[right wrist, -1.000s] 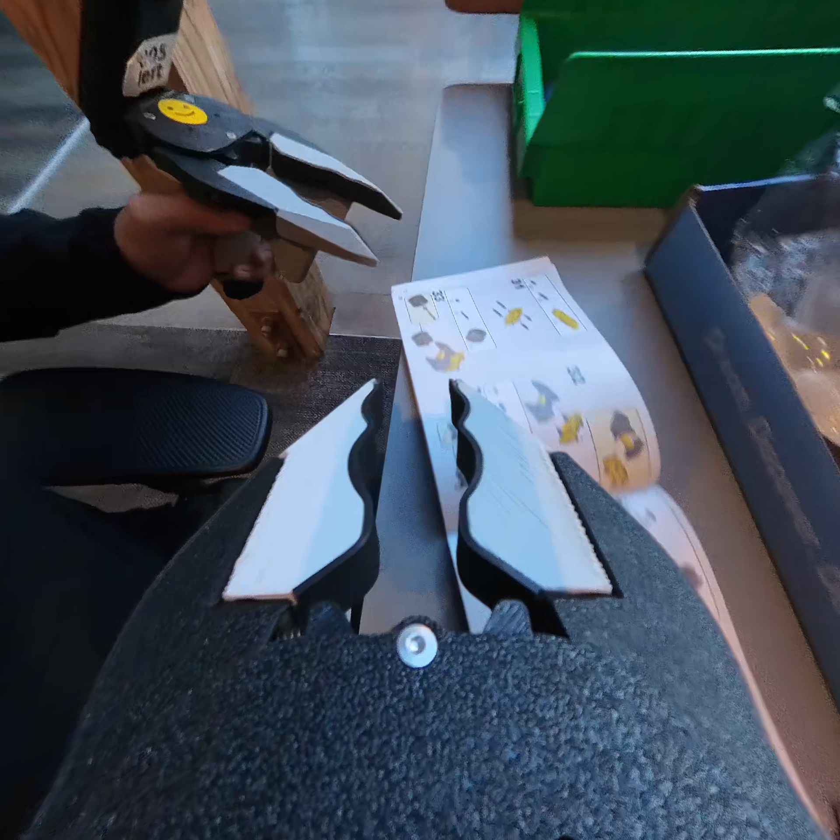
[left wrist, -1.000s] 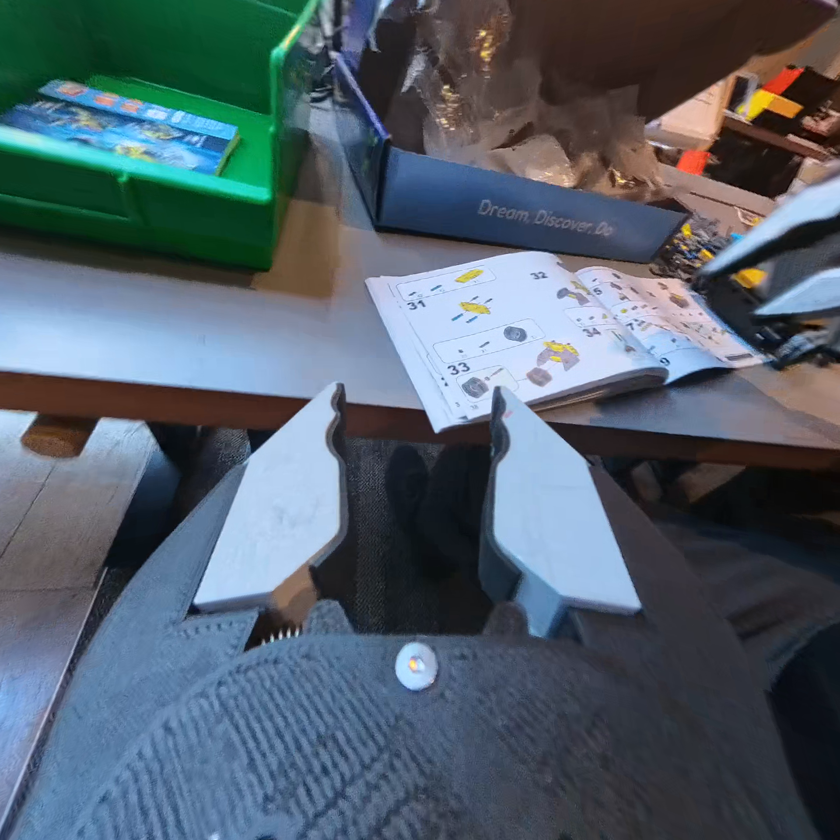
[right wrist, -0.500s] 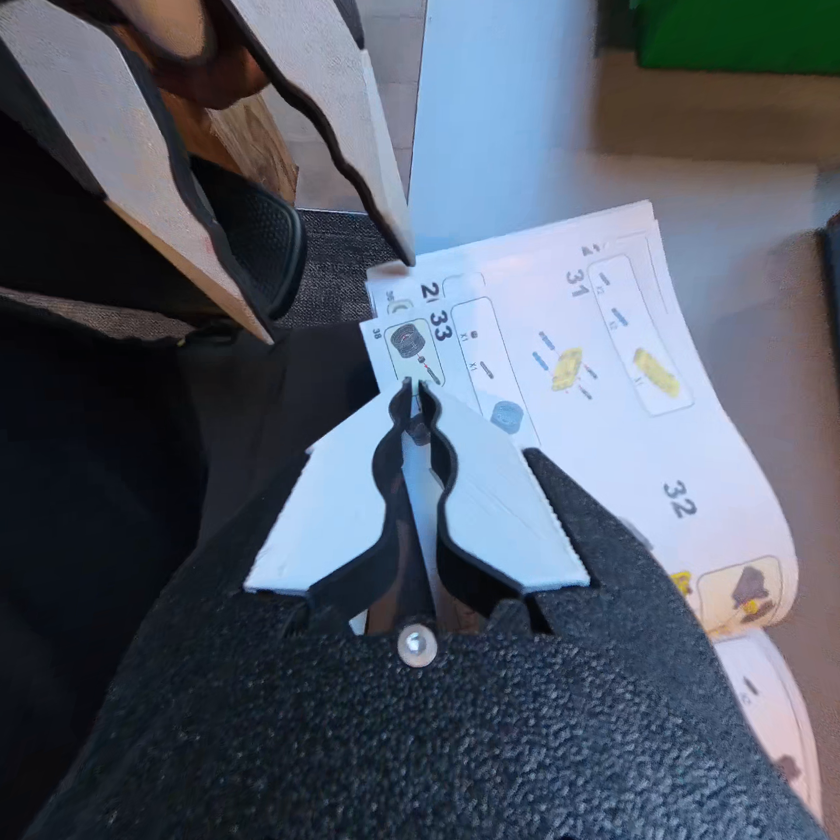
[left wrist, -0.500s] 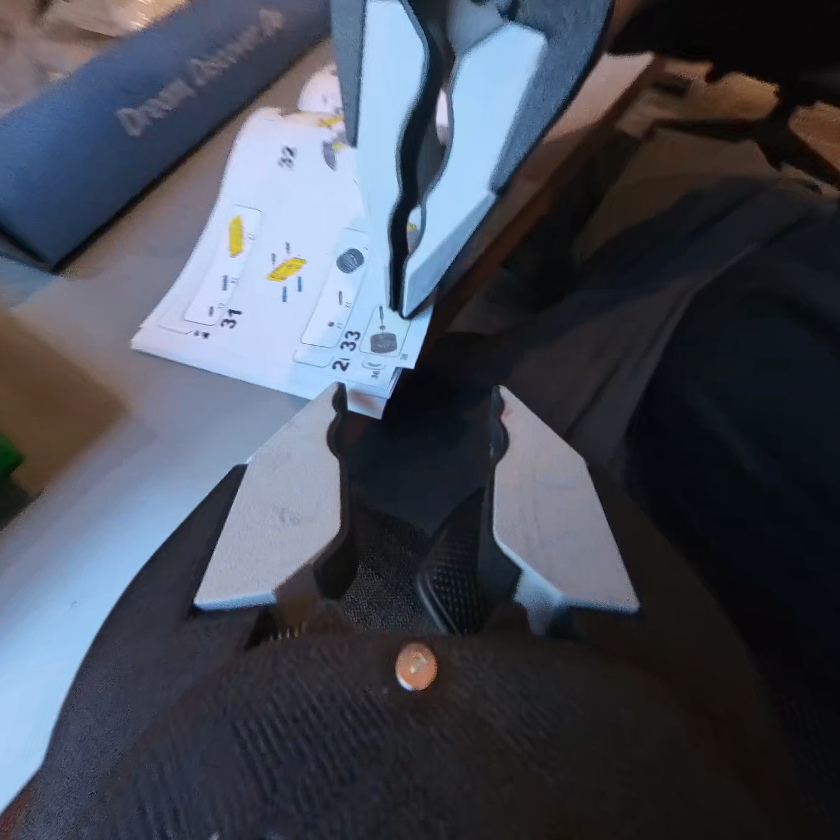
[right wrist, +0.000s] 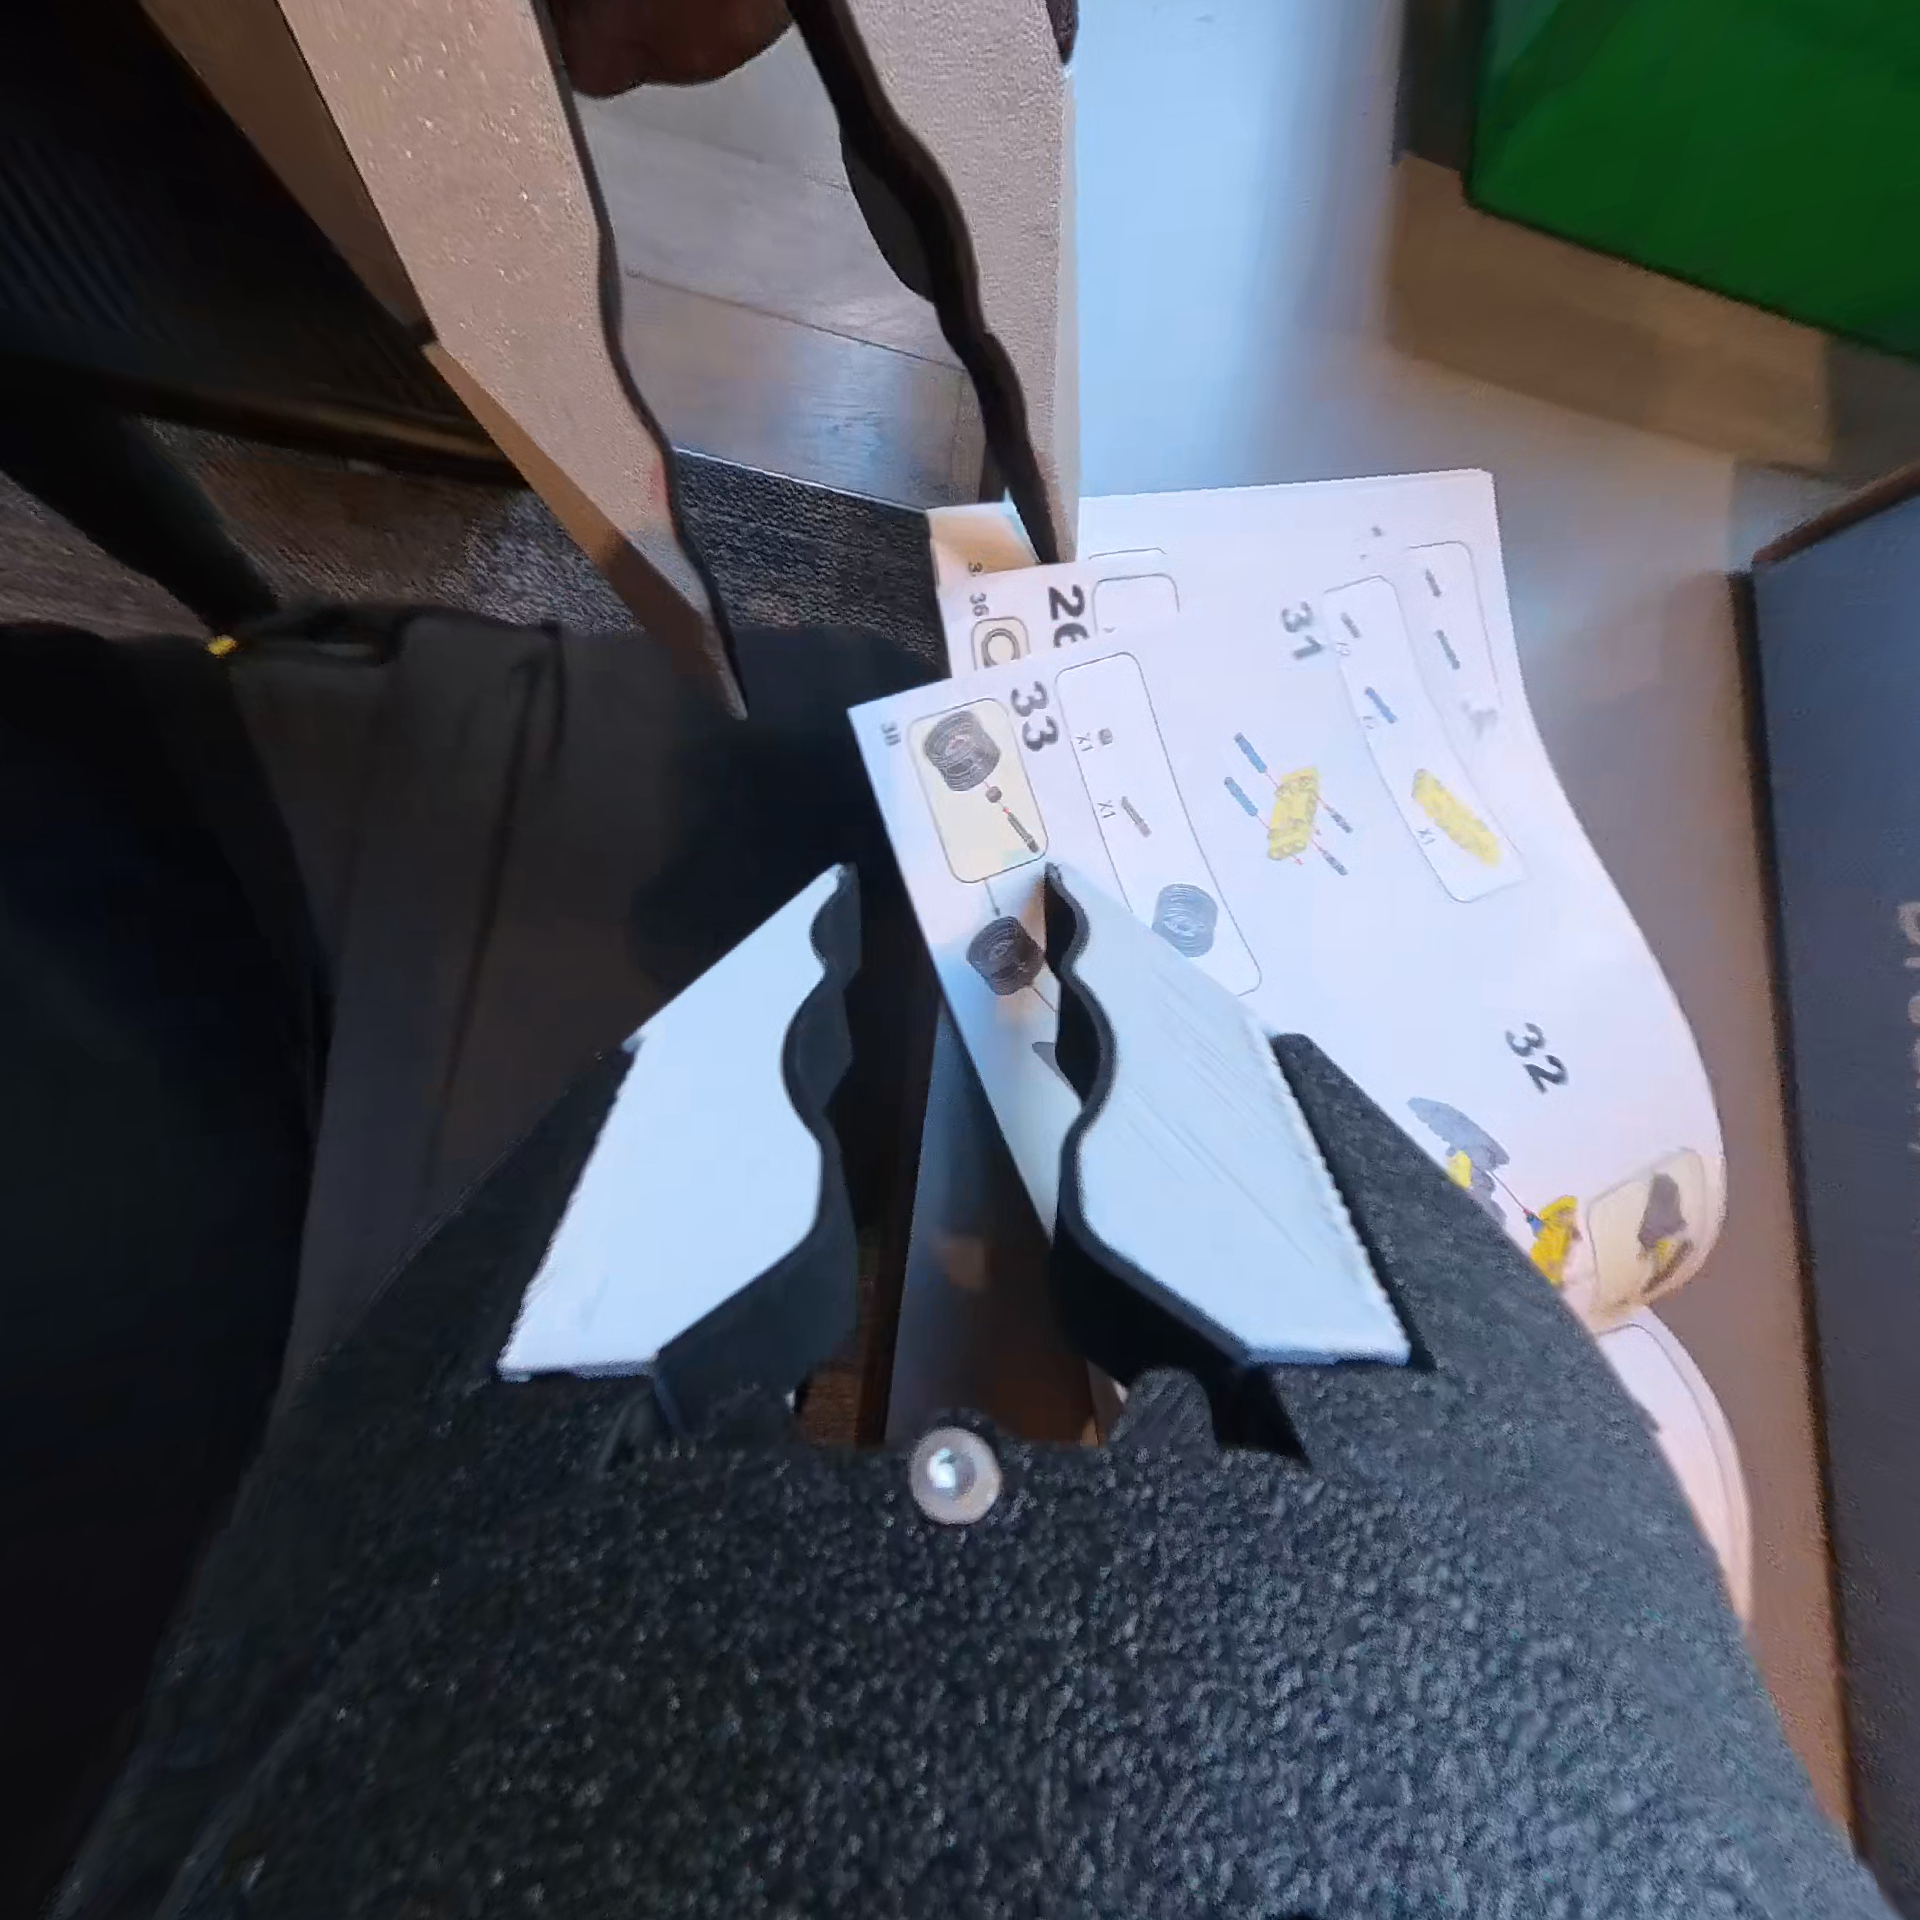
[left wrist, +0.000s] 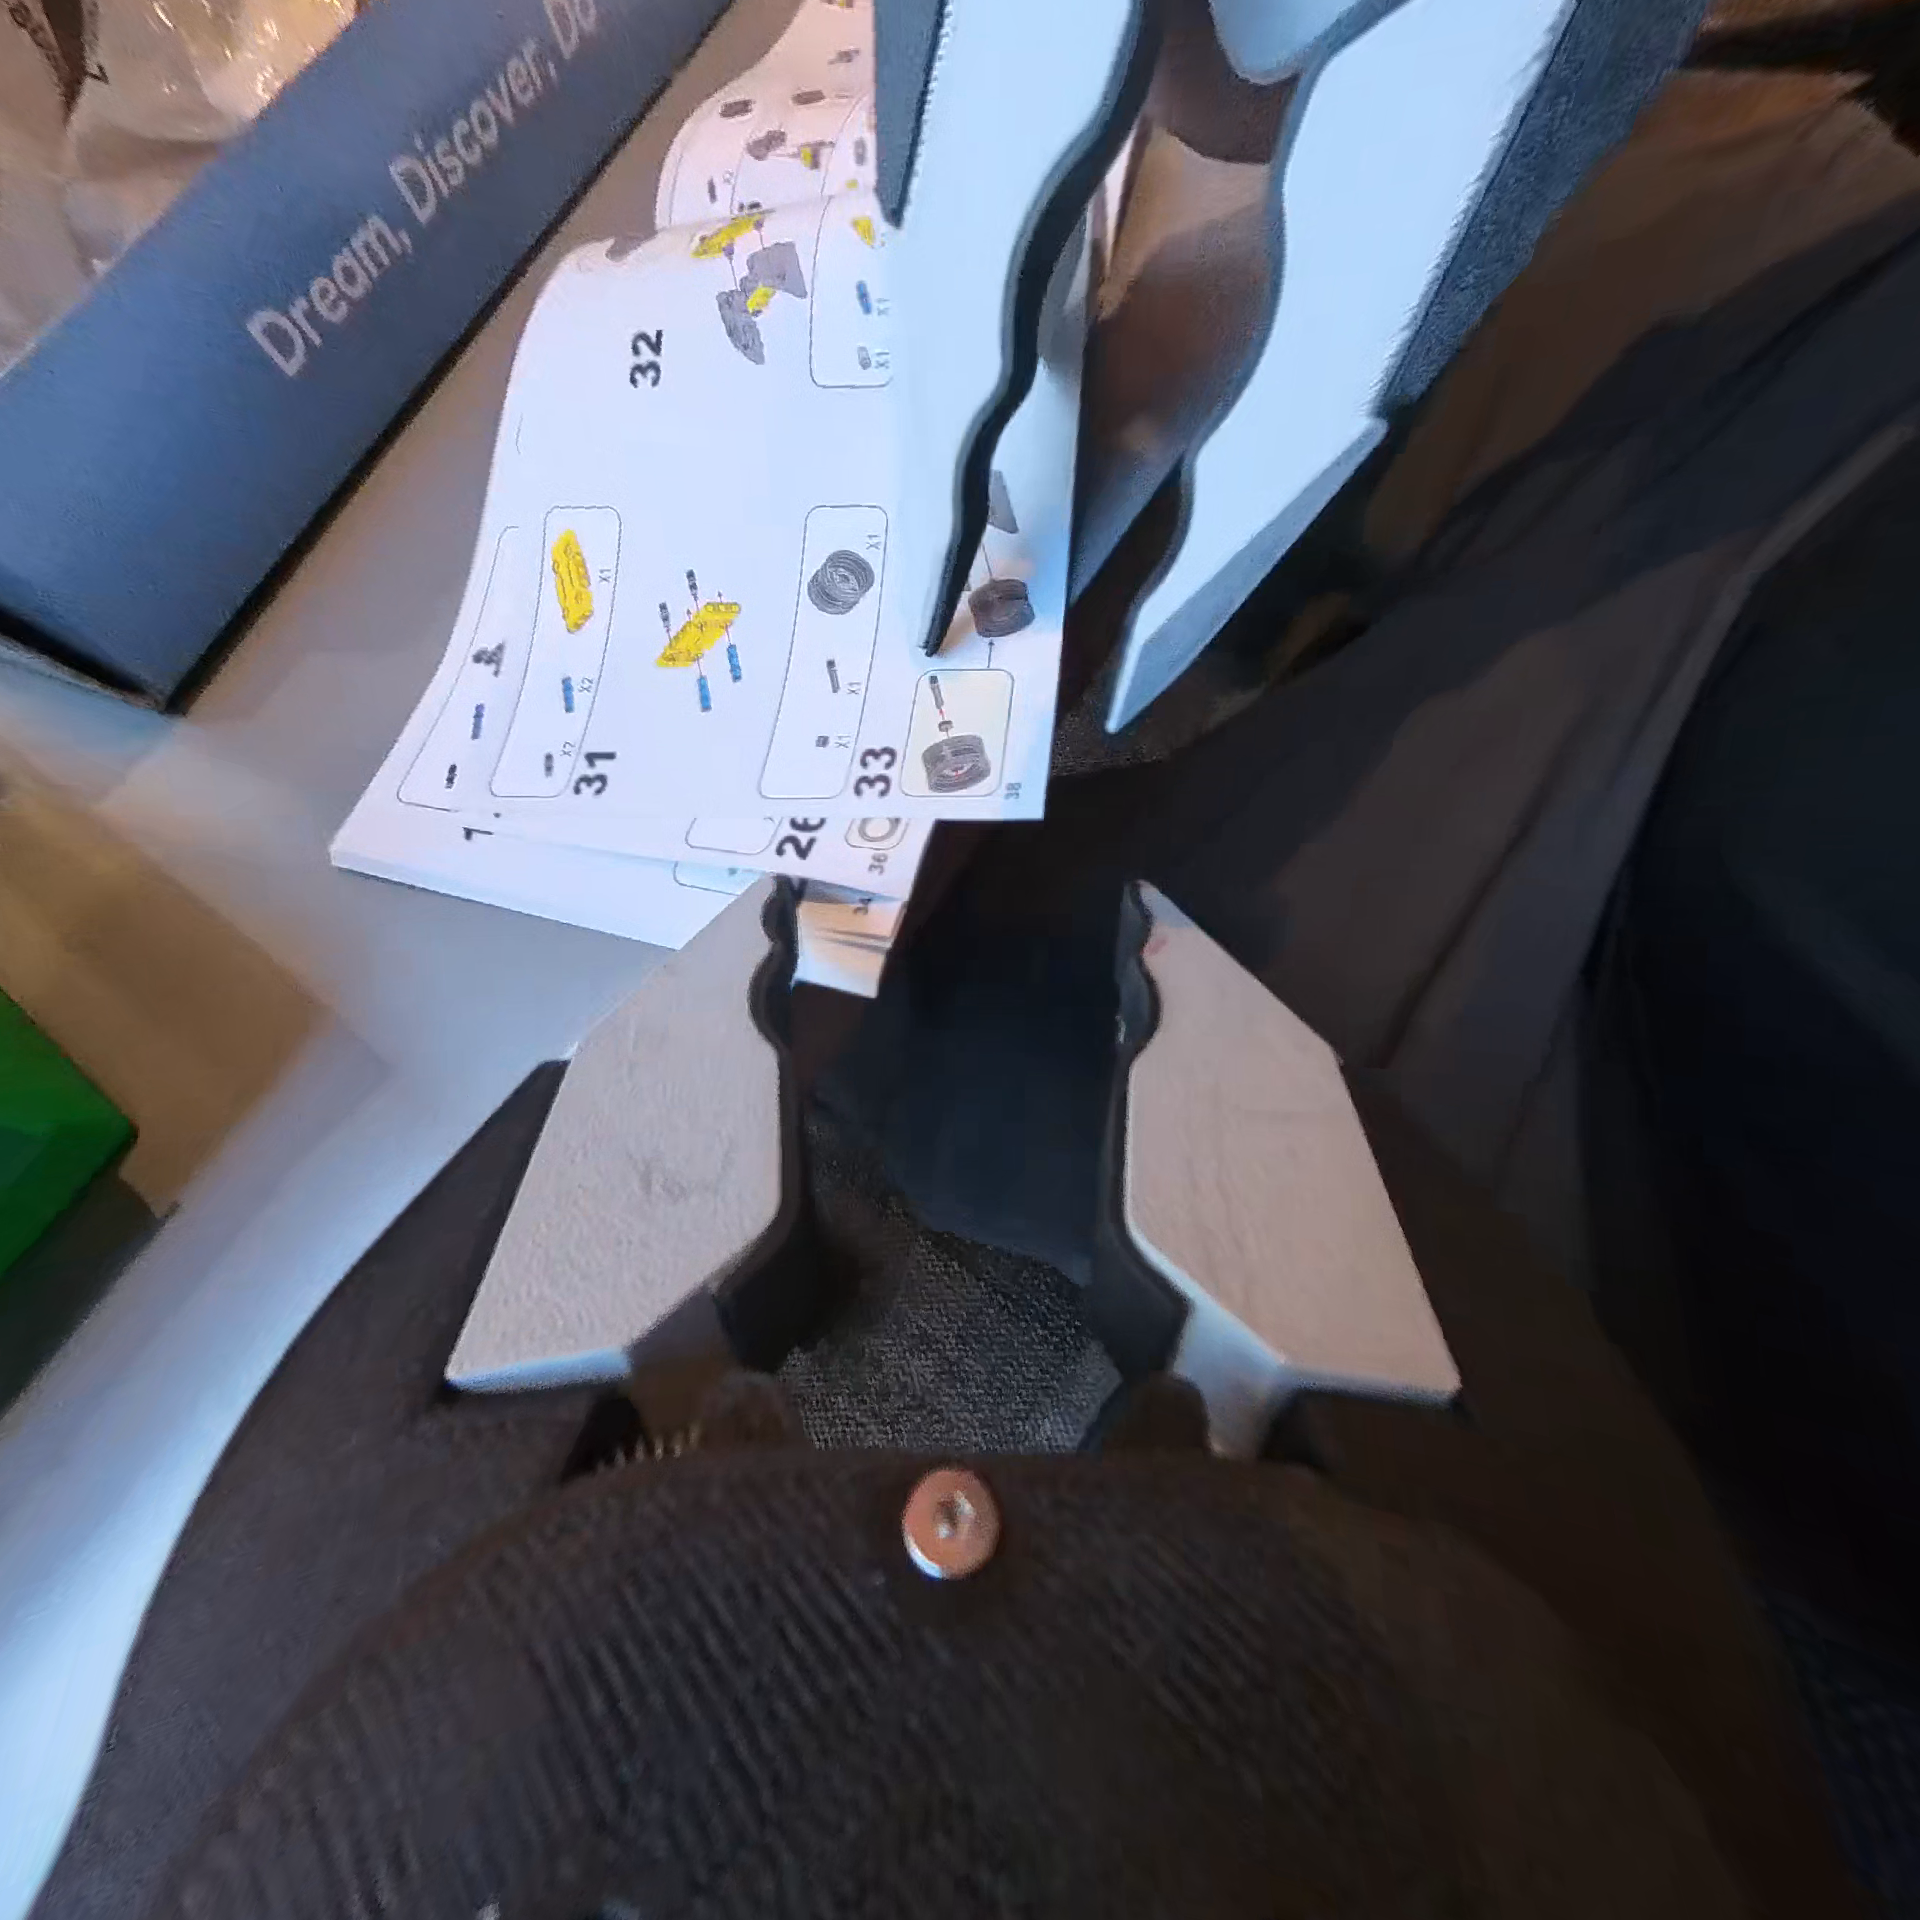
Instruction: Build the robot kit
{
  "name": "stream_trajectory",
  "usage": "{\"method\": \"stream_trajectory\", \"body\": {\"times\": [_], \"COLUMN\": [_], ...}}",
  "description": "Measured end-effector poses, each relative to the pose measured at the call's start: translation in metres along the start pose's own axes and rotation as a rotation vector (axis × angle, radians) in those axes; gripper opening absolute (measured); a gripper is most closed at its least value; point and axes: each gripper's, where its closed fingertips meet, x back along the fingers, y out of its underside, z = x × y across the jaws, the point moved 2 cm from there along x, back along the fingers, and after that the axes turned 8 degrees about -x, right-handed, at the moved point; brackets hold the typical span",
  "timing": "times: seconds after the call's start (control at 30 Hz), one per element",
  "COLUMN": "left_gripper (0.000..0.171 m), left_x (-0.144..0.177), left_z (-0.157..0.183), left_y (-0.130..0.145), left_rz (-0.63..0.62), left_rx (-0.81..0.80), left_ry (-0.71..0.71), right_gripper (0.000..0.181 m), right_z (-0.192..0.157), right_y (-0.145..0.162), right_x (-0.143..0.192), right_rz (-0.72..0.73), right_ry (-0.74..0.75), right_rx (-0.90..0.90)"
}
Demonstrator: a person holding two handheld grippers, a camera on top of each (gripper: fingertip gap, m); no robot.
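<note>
An open instruction booklet (left wrist: 675, 520) lies on the grey table (left wrist: 312, 935), its corner hanging over the table edge. My left gripper (left wrist: 956, 914) is open and empty, and its left fingertip touches the lower pages at that corner. My right gripper (right wrist: 948, 878) is open. The edge of the raised top page (right wrist: 1351, 727) passes between its fingers, with one finger above the page. Each gripper shows in the other's view: the right one (left wrist: 1029, 686) from above, the left one (right wrist: 894, 629) from the top.
A dark blue box (left wrist: 260, 364) holding clear plastic bags (left wrist: 156, 62) stands behind the booklet; it also shows in the right wrist view (right wrist: 1849, 935). A green bin (right wrist: 1714, 135) stands farther along the table. A person's dark-clothed legs (left wrist: 1558, 935) are below the table edge. Some 5 cm of space lies between my two pairs of fingers.
My right gripper was shut on the top page's corner and has now opened. The top page stands slightly raised and shifted. My left gripper has moved closer to the booklet's corner.
</note>
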Motion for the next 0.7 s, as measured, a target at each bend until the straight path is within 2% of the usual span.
{"method": "stream_trajectory", "body": {"times": [0.03, 0.23, 0.4, 0.43, 0.53, 0.63, 0.7], "left_gripper": [0.061, 0.061, 0.061, 0.06, 0.059, 0.059, 0.06], "left_x": [0.0, 0.007, 0.004, 0.004, 0.008, 0.011, 0.009], "left_z": [0.001, 0.001, -0.003, -0.003, -0.005, -0.007, -0.005], "left_y": [0.0, -0.004, 0.006, 0.006, 0.001, -0.004, -0.002], "left_rz": [-0.003, -0.007, -0.063, -0.054, -0.035, -0.02, -0.026], "left_rx": [0.008, 0.008, 0.032, 0.038, 0.026, 0.012, 0.022], "left_ry": [-0.008, -0.063, -0.079, -0.078, -0.085, -0.087, -0.049], "right_gripper": [0.028, 0.015, 0.0, 0.002, 0.024, 0.033, 0.038], "right_z": [0.0, -0.003, 0.007, 0.009, 0.005, 0.002, 0.004], "right_y": [0.001, -0.001, -0.001, -0.002, -0.012, -0.027, -0.03], "right_x": [0.001, 0.006, 0.011, 0.012, 0.015, 0.012, 0.008], "right_rz": [0.005, 0.08, 0.141, 0.152, 0.18, 0.191, 0.16], "right_ry": [0.014, -0.045, -0.047, -0.045, -0.035, 0.013, 0.025], "right_rx": [0.017, -0.042, -0.132, -0.146, -0.111, -0.022, -0.025]}}
